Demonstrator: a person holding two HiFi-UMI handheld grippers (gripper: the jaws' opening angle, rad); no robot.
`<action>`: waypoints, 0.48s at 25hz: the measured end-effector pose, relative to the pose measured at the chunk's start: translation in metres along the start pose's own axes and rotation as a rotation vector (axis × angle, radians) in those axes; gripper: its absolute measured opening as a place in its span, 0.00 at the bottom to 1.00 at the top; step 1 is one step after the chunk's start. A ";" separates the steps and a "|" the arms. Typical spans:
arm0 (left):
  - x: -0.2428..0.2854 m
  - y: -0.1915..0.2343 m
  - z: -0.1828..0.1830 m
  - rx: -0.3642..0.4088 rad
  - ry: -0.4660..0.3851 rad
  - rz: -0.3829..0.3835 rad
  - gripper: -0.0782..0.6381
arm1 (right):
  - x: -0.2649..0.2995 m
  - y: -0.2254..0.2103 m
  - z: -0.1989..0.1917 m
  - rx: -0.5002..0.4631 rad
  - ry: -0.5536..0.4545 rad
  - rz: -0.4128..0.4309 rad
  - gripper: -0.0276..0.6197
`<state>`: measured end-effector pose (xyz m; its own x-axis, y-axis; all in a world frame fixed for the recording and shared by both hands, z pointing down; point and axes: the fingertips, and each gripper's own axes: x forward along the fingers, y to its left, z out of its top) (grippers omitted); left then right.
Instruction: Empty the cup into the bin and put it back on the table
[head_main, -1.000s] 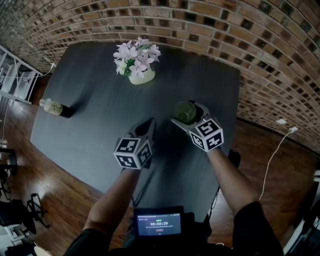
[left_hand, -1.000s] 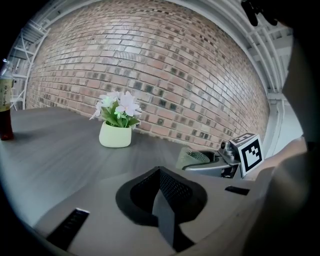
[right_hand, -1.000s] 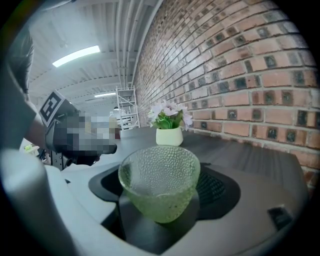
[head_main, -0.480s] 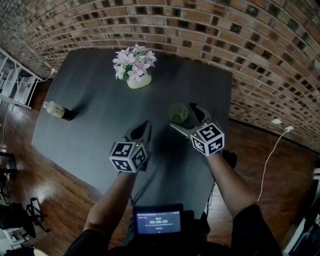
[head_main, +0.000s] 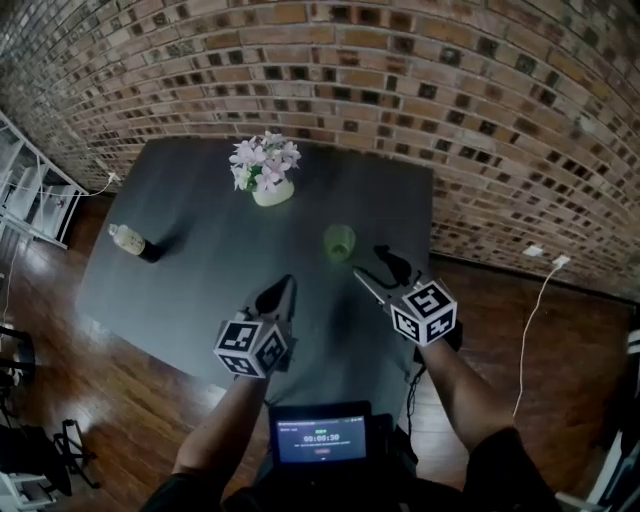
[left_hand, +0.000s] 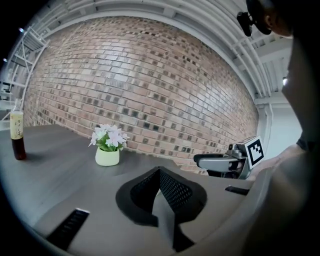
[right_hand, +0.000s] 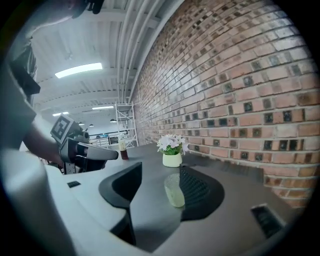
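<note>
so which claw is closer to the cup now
Right. The right claw is just lower right of the cup in the head view, not touching, its empty jaws having just closed partway. The left claw is farther off, at the cup's lower left.

For the right gripper (head_main: 378, 272): no longer around the cup (head_main: 339, 241); draws back toward the lower right of the head view, jaws just narrowing, nothing between the pads. For the cup: stands free and upright on the table (head_main: 200, 270), just ahead of the tips. For the left gripper (head_main: 280, 293): pulls back too, toward lower centre. For the table: takes up less of the frame, with more floor (head_main: 520, 330) at its right.
</note>
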<state>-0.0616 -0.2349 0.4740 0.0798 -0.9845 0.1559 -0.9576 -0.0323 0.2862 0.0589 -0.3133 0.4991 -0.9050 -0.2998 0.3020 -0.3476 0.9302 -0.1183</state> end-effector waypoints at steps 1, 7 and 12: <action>-0.003 -0.007 0.003 0.003 -0.005 -0.012 0.11 | -0.009 0.004 0.003 -0.002 -0.002 0.002 0.40; -0.030 -0.040 0.017 0.005 -0.027 -0.046 0.11 | -0.052 0.030 0.016 0.013 -0.034 0.005 0.28; -0.058 -0.049 0.026 -0.033 -0.052 -0.028 0.11 | -0.087 0.046 0.031 0.009 -0.082 -0.007 0.16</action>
<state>-0.0267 -0.1807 0.4259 0.0910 -0.9910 0.0986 -0.9456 -0.0550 0.3206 0.1143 -0.2514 0.4377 -0.9193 -0.3231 0.2248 -0.3560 0.9261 -0.1250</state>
